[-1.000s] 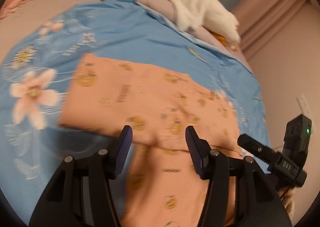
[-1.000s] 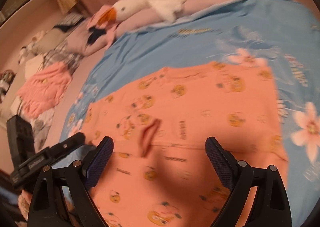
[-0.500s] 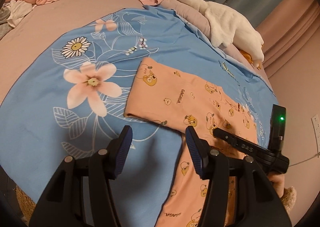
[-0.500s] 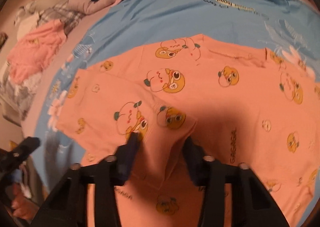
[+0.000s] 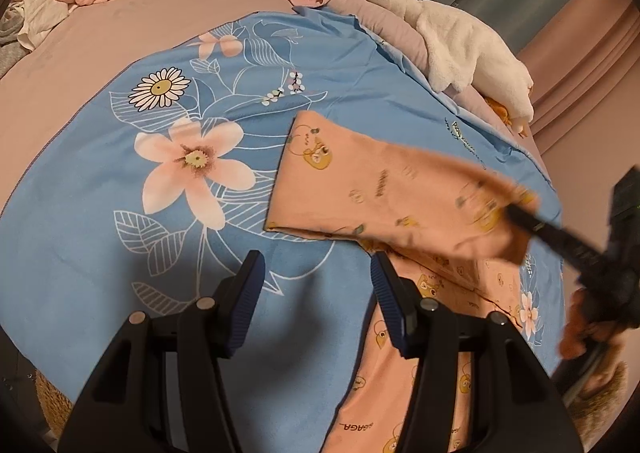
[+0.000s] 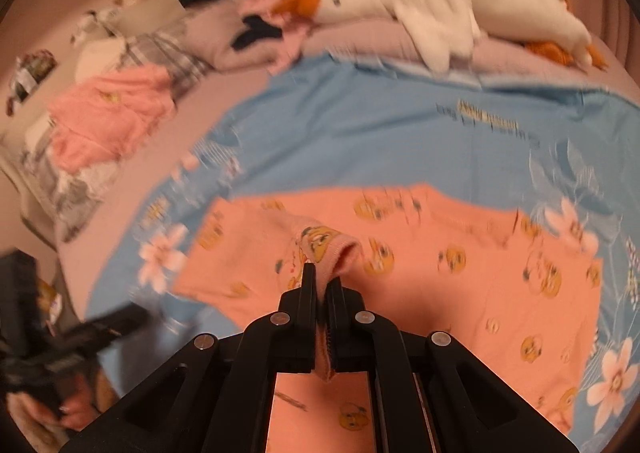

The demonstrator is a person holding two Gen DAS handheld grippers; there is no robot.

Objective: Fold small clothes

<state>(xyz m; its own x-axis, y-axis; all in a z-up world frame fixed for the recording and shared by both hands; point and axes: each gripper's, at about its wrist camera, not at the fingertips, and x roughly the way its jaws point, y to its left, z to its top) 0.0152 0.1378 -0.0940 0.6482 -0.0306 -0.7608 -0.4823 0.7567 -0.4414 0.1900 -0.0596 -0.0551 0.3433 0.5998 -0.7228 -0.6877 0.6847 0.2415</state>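
A small orange garment [image 5: 360,189] printed with yellow cartoon chicks lies on a blue floral sheet [image 5: 120,189]. It also shows in the right wrist view [image 6: 460,277]. My right gripper [image 6: 320,285] is shut on a pinched cuff of the garment [image 6: 332,245] and lifts it off the sheet. In the left wrist view the right gripper [image 5: 520,217] appears blurred, carrying the raised fold. My left gripper [image 5: 316,285] is open and empty, hovering over the blue sheet just left of the garment's lower edge.
A white plush goose [image 5: 452,29] lies along the far edge of the sheet. It also shows in the right wrist view [image 6: 440,1]. Piles of pink clothes [image 6: 112,113] and plaid bedding [image 6: 168,49] sit at the far left of the bed.
My right gripper closed on the garment's cuff and lifted it up and back, raising a fold. My left gripper has drawn back off the garment and stays open.
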